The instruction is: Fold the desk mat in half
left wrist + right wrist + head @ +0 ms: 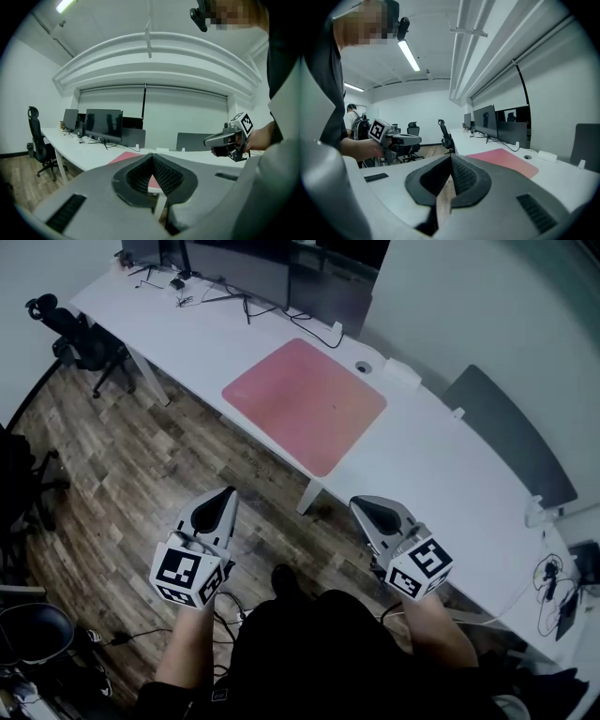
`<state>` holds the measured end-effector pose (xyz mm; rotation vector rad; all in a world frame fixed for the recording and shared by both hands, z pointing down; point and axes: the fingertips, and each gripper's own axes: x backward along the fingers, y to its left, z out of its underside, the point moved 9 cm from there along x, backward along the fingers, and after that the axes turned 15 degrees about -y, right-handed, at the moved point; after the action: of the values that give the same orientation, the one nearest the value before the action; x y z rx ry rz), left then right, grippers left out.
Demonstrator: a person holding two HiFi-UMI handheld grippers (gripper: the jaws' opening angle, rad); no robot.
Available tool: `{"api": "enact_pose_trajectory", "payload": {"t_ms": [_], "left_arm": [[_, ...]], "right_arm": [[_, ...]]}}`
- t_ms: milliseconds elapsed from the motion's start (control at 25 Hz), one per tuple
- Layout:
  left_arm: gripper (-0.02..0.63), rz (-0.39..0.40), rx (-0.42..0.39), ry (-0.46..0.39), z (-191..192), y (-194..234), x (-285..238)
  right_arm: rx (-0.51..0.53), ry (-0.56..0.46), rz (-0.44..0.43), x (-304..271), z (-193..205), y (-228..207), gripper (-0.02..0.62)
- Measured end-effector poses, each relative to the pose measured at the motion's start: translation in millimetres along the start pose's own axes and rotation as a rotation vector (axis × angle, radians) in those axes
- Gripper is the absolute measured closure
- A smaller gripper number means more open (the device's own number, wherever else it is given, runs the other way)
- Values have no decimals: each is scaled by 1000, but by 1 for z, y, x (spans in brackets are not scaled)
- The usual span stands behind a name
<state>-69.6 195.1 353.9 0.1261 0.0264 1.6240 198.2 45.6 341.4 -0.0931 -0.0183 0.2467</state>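
Note:
A pink desk mat [306, 401] lies flat and unfolded on the long white desk [431, 474]. It also shows as a pink strip in the left gripper view [125, 157] and in the right gripper view [502, 160]. My left gripper [225, 497] hovers over the wooden floor, short of the desk's near edge, with its jaws shut on nothing. My right gripper [364, 507] hangs level with it on the right, just off the desk edge, shut and holding nothing. Each gripper appears in the other's view: the right gripper [216, 139] and the left gripper [407, 138].
Monitors [246, 266] and loose cables [234, 298] stand at the desk's far left end. A grey divider panel [511, 437] stands behind the desk on the right. Black office chairs [82, 338] stand on the floor at left. A desk leg [309, 495] is between the grippers.

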Motion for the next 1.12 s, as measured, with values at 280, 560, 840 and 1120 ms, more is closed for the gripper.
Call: {"api": "enact_pose_trajectory", "payload": {"t_ms": [280,560,840,1120], "left_arm": [[601,-19,44,-27,3,11,-10],[601,-24,25,-14,3,17,-15],[601,-15,34,50,5,18,-45],[601,6,15,115,9,7,-114]], "right_arm": [[45,41,-37,-24,-10,-13,600],[43,42,-64,-50,-13,-31,560],[18,37,-67,-60,-4,-67,526],[-23,55,-110,-57,18,-117,445]]}}
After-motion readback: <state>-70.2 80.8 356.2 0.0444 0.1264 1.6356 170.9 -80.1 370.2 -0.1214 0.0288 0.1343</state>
